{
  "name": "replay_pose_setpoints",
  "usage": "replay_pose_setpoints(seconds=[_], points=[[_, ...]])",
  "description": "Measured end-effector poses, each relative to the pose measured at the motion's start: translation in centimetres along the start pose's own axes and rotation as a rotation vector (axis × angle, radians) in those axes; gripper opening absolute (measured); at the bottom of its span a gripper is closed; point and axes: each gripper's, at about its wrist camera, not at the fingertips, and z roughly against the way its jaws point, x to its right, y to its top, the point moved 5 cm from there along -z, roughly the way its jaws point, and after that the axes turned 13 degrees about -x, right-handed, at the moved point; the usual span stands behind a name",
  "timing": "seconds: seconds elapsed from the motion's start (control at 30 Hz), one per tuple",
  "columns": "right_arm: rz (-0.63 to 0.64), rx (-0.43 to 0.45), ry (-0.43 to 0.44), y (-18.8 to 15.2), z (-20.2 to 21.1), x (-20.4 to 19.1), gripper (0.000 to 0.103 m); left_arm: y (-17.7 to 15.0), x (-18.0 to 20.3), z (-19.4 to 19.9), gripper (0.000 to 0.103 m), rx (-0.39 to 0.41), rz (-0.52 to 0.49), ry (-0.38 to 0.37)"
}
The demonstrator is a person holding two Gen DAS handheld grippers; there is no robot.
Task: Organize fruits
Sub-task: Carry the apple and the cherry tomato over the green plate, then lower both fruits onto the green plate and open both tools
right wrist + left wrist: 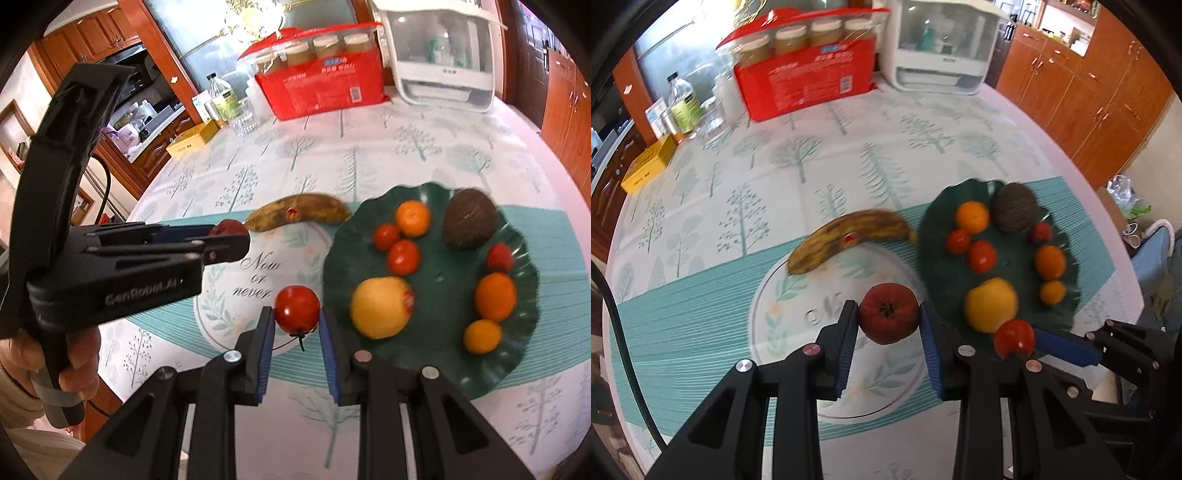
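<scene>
In the left wrist view, the left claw [889,321] is squeezed tight on a dark red apple [888,313]. Its two blue pads press the apple from both sides. The apple is up in the air above a white plate [798,295] with leaves painted on it. A spotty brown banana [849,236] lies across the far rim of that plate. Just right of it sits a dark green plate [938,266] shaped like a leaf. On the green plate are a big yellow fruit [990,305], three oranges, two small tomatoes, a little red fruit and a brown round fruit [1015,207]. At the lower right, the right claw [1025,341] pinches a red tomato [1014,337]. Both plates sit on a bench [849,155] with a tree-print cloth. A red box of jars [809,74] stands at the far end.

In the right wrist view, the right claw [296,317] grips the tomato [297,308] between its blue pads, above the near rim of the white plate [221,314]. The tomato's stem hangs down. On the left, a hand [70,369] holds the left claw [231,238], and the apple [227,227] peeks out at its tip. The banana [299,213] lies just behind. The green plate [443,354] with its fruit is on the right.
</scene>
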Motion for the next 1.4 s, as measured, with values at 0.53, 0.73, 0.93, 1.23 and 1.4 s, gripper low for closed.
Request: replay_pose_setpoints(seconds=[0.53, 0.73, 0.93, 1.23, 1.4], points=[[-0.010, 0.022, -0.090, 0.8, 3.2, 9.5, 0.025, 4.2, 9.2, -2.9, 0.032, -0.014, -0.008, -0.078], [-0.013, -0.018, -0.102, 0.8, 1.9, 11.8, 0.025, 5.4, 11.0, -4.7, 0.032, -0.041, -0.001, -0.071], [-0.002, -0.051, -0.100, 1.0, 0.6, 12.8, 0.025, 5.9, 11.4, -6.2, 0.032, -0.070, 0.002, -0.064], [-0.017, -0.102, -0.099, 1.4, -1.3, 13.5, 0.025, 6.1, 11.7, -7.4, 0.033, -0.107, -0.007, -0.046], [-0.030, -0.110, -0.105, 1.3, -1.6, 13.7, 0.030, 5.9, 11.3, -7.6, 0.058, -0.110, -0.002, -0.036]])
